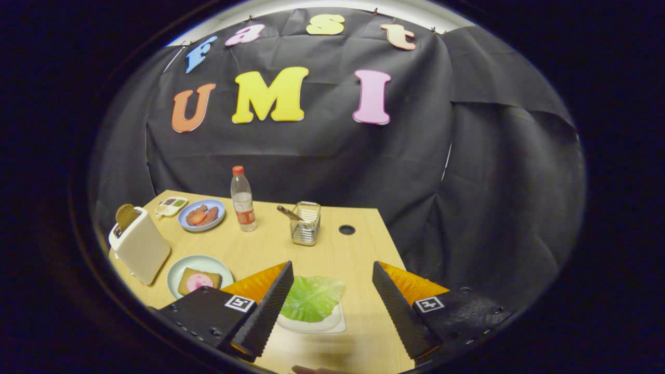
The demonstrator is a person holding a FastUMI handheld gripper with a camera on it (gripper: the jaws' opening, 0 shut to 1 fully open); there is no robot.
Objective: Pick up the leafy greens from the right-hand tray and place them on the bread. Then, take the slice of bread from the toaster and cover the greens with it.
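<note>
**Step 1: approach to the greens, nothing grasped yet**

Fingers [332,291] spread wide, empty, hovering above the desk [332,249]. Leafy greens [313,297] lying on the white tray [332,326], between the fingertips but close against the left finger. Judged next: shift left to centre on the leaf, descend, close gently on its edge.

Bread [199,281] with a pink slice on top sat on a pale plate [179,267] left of the fingers. Toaster [139,245] beyond it, 1 brown slice [125,215] standing in the slot.

Bottle [242,199] carried a red label, too small to read. Square markers on the finger mounts, no legible writing.
</note>
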